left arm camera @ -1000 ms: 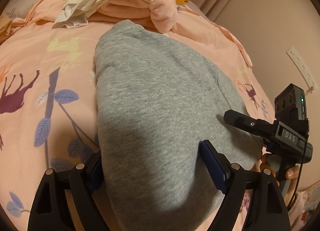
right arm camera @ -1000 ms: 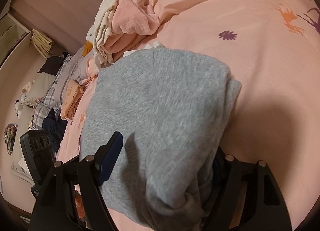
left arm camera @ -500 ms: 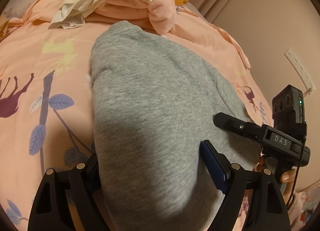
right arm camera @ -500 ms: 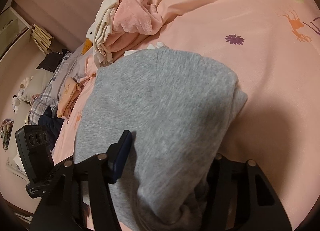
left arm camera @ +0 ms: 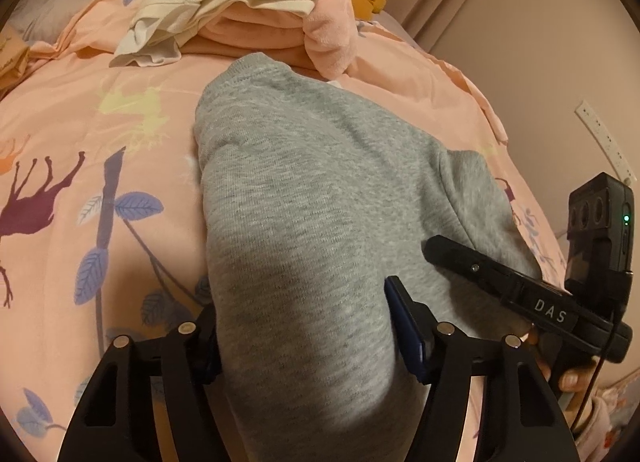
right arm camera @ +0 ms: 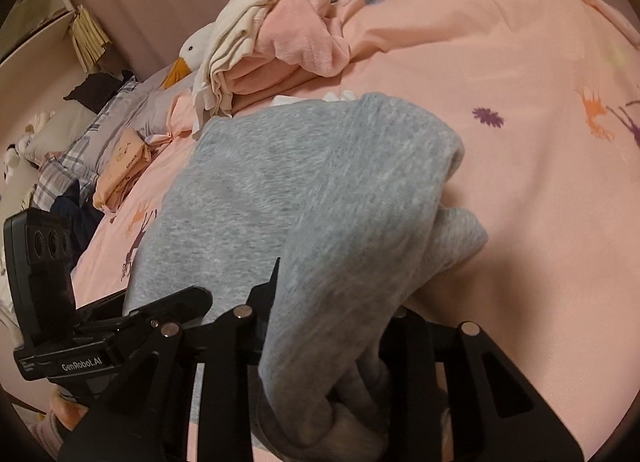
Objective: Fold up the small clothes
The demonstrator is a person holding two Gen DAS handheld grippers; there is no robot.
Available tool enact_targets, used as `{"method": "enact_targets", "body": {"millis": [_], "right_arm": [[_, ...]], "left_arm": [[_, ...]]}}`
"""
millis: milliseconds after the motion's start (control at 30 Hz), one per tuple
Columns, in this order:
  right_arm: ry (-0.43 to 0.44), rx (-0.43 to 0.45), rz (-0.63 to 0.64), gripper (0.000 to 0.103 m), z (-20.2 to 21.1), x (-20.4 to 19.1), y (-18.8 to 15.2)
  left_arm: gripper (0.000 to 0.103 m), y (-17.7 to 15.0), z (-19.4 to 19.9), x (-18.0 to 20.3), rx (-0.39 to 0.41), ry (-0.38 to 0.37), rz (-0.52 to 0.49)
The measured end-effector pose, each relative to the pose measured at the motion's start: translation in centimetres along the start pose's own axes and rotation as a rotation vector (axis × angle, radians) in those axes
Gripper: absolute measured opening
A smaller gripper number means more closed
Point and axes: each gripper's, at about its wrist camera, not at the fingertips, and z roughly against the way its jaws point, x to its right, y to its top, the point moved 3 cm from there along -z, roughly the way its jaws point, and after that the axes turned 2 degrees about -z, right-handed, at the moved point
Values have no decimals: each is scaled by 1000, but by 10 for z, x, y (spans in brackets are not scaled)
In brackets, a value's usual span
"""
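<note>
Progress: soft grey knit garment already doubled over; a final fold or squaring, I judge, remains
Garment: thick, rumpled, near centre of the pink printed bedspread
Left gripper: closing, fingers flanking the near edge
Right gripper: closing, pinching bunched cloth
Far: unfolded cream and pink clothes pile

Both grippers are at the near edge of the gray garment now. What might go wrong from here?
1. The right gripper has just been closing its jaws on a thick bunch of the gray garment; several layers may lift together and spoil the fold.
2. The left gripper has been closing too, yet its jaws look loose around the cloth, so that side may slip.
</note>
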Motion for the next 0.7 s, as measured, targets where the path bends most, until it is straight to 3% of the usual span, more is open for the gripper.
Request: {"method": "enact_targets", "body": {"millis": [700], "right_arm": [[-41, 37, 55, 28, 6, -13, -2]], "left_arm": [[64, 0, 2, 0, 6, 10, -10]]}}
